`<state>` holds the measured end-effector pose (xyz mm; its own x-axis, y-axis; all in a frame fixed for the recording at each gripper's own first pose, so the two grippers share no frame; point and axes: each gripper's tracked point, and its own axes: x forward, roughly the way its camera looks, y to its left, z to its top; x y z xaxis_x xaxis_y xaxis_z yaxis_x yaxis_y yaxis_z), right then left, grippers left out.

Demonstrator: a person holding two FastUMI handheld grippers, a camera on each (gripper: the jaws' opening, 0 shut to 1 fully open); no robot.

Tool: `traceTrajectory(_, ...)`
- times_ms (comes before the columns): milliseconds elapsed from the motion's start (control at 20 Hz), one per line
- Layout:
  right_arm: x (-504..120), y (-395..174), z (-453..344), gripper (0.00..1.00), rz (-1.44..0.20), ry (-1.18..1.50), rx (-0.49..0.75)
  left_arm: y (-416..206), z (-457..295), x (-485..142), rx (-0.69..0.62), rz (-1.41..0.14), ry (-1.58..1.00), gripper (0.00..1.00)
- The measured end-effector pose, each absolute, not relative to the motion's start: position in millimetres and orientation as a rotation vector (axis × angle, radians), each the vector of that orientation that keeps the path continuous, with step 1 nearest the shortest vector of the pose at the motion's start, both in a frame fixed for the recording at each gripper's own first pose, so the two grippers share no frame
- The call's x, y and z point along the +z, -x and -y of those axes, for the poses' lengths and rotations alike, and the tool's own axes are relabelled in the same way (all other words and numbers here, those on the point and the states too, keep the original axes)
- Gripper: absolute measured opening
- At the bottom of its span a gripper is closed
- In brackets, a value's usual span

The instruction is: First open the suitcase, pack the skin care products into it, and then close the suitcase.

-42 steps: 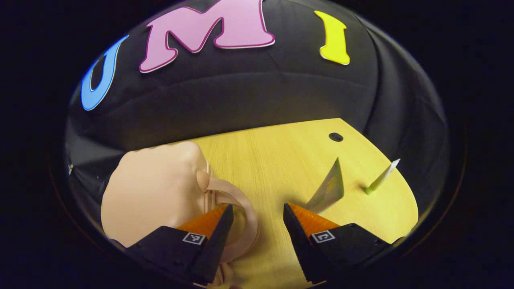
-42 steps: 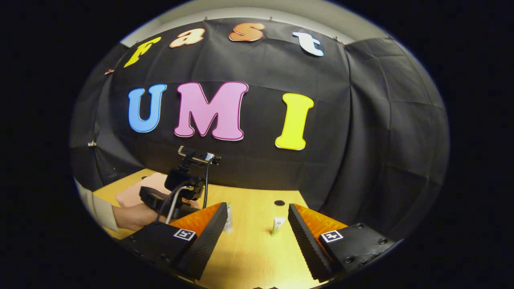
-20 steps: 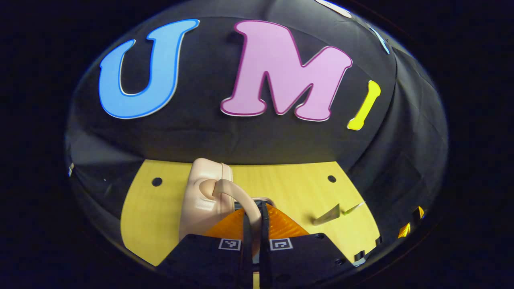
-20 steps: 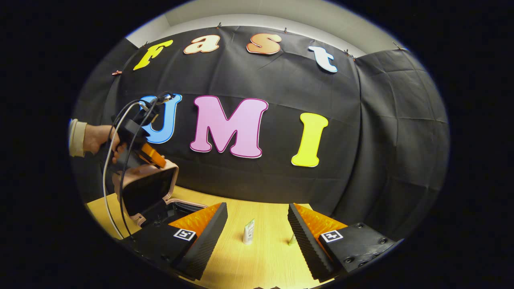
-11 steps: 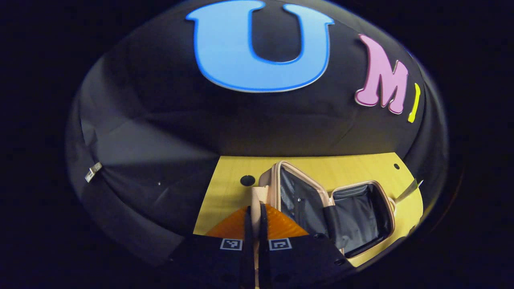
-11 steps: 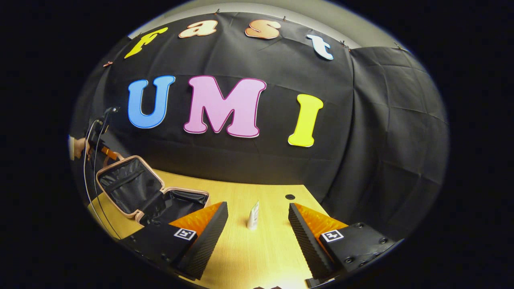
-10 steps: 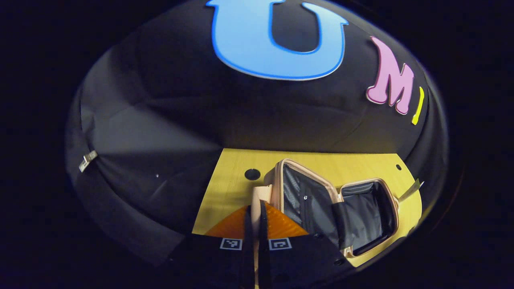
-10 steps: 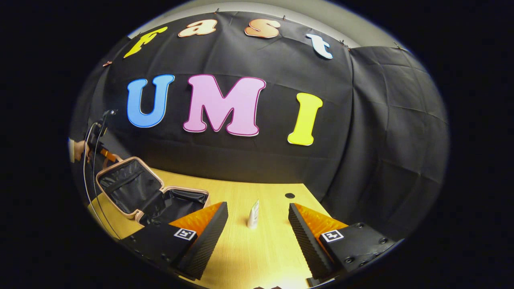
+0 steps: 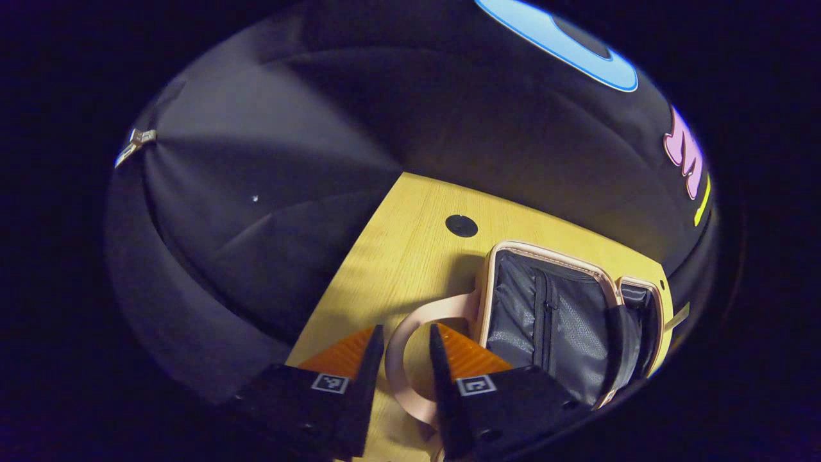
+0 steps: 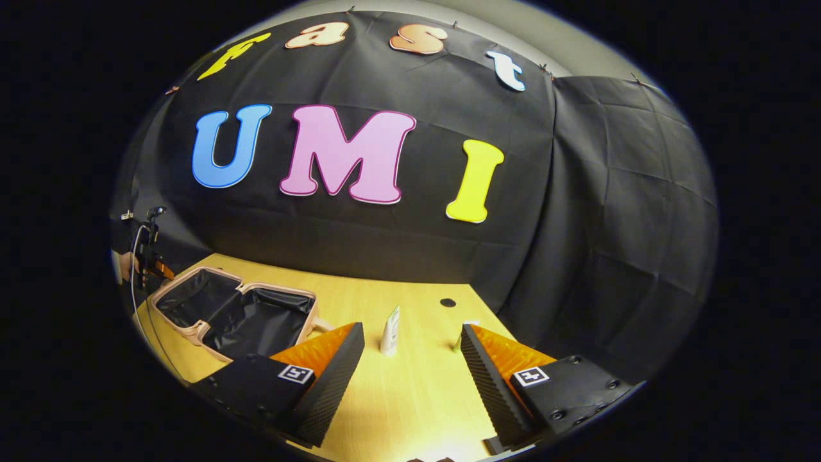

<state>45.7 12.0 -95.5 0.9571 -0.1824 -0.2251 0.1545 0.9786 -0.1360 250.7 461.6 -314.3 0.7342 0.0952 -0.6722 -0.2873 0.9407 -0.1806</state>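
The pink suitcase (image 9: 487, 282) lies open and flat on the wooden table, its dark mesh-lined lid (image 9: 545, 314) toward me and the other half (image 9: 641, 314) beyond. My left gripper (image 9: 404, 330) is open, and the pink handle loop (image 9: 392, 340) runs between its fingers without being pinched. In the right gripper view the open suitcase (image 10: 231, 314) sits at the left, with the left gripper (image 10: 146, 256) and a hand behind it. A white tube (image 10: 389, 330) stands ahead of my right gripper (image 10: 410, 333), which is open and holds nothing. A second tube (image 10: 465, 326) peeks past its right finger.
The table (image 10: 410, 398) has a round cable hole (image 9: 461, 225) near the back edge, also seen as a hole (image 10: 448, 302) behind the tubes. Black cloth walls close off the back and both sides. The table's left edge runs just beside the suitcase handle.
The lid, held up by its handle, has swung down flat onto the table. My left gripper has come open off the handle. The right gripper has barely shifted.
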Motion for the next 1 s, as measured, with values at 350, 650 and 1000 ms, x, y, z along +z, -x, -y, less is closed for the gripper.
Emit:
traceTrajectory(350,-62,-45,38,0.96,-0.163,0.096,-0.248,-199,-396,-116,0.206,-0.317,0.144,0.96)
traceTrajectory(650,-85,-63,73,0.96,-0.18,0.113,-0.227,-165,-194,-18,0.086,-0.052,0.108,0.96)
traceTrajectory(1000,-169,-119,103,0.96,-0.284,0.013,-0.118,-171,32,-114,-0.03,-0.13,0.184,0.96)
